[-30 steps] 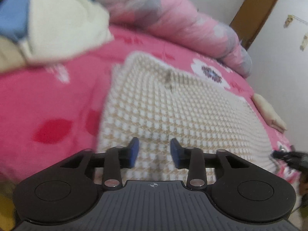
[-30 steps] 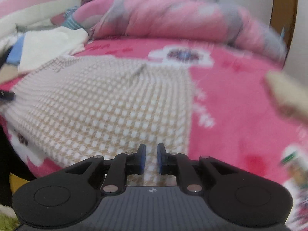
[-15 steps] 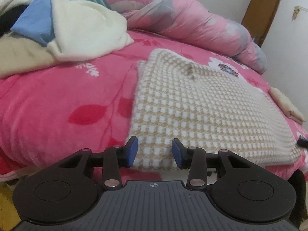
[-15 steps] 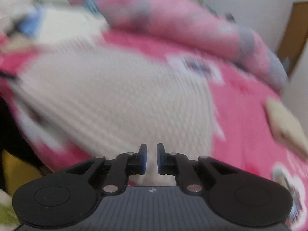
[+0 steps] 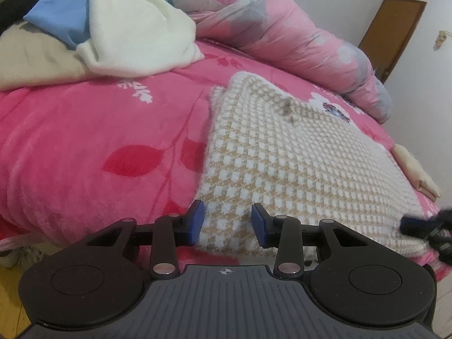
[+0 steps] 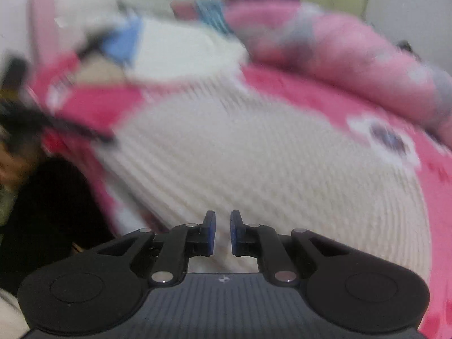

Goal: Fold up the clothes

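Left wrist view: at far left, a heap of unfolded clothes [image 5: 93, 34] is seen on the pink bedspread [image 5: 84, 141]. The checked knit garment [image 5: 296, 169] lies flat right of centre, its near-left corner framed by the left gripper [image 5: 227, 223], whose jaws stand apart with nothing pressed between them. Compared with a second earlier, this gripper is brought slightly lower and nearer the hem, jaw spacing unchanged. At far right the right gripper [image 5: 423, 226] is glimpsed, blurred, at the garment's near-right corner. Right wrist view: the garment [image 6: 268, 169] is smeared by motion; the right gripper [image 6: 223, 233] is nearly clenched on nothing, having been swept sideways along the near edge. Both corners are judged to be approached for a fold; no grasp is made yet.
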A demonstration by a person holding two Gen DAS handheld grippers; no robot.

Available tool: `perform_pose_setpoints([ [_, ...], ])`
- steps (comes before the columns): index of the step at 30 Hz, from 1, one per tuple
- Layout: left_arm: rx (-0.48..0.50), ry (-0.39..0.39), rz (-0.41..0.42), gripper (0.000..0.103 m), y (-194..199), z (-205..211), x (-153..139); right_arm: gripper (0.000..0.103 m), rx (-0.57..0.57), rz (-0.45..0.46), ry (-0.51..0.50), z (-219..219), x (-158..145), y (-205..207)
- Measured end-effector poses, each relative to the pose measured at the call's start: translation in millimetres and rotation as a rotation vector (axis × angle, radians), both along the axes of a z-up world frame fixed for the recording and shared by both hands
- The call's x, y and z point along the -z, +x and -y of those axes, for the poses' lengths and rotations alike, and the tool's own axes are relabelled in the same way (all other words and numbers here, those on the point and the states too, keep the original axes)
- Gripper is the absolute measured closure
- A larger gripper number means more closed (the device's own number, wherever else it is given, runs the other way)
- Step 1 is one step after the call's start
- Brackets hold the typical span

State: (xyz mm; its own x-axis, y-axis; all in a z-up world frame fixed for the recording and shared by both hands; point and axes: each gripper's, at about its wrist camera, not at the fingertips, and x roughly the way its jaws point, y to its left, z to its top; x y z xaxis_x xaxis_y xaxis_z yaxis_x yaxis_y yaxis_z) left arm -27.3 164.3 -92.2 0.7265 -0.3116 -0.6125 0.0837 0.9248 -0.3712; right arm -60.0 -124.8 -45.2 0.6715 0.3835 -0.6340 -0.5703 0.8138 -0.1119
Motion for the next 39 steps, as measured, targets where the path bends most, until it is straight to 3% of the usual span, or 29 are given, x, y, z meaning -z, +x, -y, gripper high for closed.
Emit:
perform_pose_setpoints([
  [3,0.008,-0.013,0.009,0.065,-1.3,-2.5,1.7,0.093,-0.059,-0.001,-0.009,-21.6,12.8,6.1],
  [5,0.011,-0.033,0.009,0.065,-1.3,-5.5,3.8,0.094,-0.046,-0.055,-0.109,-31.4,53.8,22.0],
  [6,0.011,-0.042,0.009,0.066,-1.4,-7.2,4.6,0.094,-0.056,-0.037,-0.114,-31.9,60.6,23.1],
  [8,0.017,-0.054,0.017,0.066,-2.7,-10.4,4.6,0.093,-0.043,-0.034,-0.151,-44.8,44.1,20.7],
  [11,0.02,-0.087,0.018,0.066,-2.9,-15.3,6.8,0.093,-0.122,0.019,-0.049,-65.7,16.8,10.5],
  [13,0.021,-0.113,0.016,0.066,-2.9,-18.3,7.7,0.094,-0.151,0.029,-0.06,-80.4,28.5,17.7],
  [16,0.02,-0.15,0.015,0.066,-5.0,-23.5,8.0,0.094,-0.137,-0.023,-0.101,-78.7,74.8,36.7],
  [19,-0.022,-0.116,0.045,0.061,-14.5,-28.9,5.6,0.093,-0.105,-0.059,-0.087,-88.9,45.6,37.8],
  [22,-0.073,-0.133,0.057,0.061,-24.2,-40.1,6.9,0.093,-0.17,0.003,0.02,-100.6,20.9,31.6],
  [26,-0.145,-0.188,0.053,0.061,-33.5,-58.8,8.4,0.093,-0.225,-0.033,-0.063,-124.7,69.5,63.9],
  [28,-0.179,-0.182,0.059,0.061,-39.8,-67.3,5.3,0.093,-0.268,0.024,-0.106,-132.5,63.9,58.0],
  [32,-0.233,-0.187,0.087,0.061,-46.7,-80.0,-0.6,0.093,-0.321,0.088,-0.069,-147.8,34.8,48.6],
  [36,-0.243,-0.18,0.112,0.061,-40.0,-76.3,-10.3,0.093,-0.303,0.001,0.012,-148.9,74.5,72.1],
  [39,-0.225,-0.164,0.152,0.061,-28.7,-64.6,-21.6,0.093,-0.26,-0.051,0.13,-127.5,50.9,73.0],
])
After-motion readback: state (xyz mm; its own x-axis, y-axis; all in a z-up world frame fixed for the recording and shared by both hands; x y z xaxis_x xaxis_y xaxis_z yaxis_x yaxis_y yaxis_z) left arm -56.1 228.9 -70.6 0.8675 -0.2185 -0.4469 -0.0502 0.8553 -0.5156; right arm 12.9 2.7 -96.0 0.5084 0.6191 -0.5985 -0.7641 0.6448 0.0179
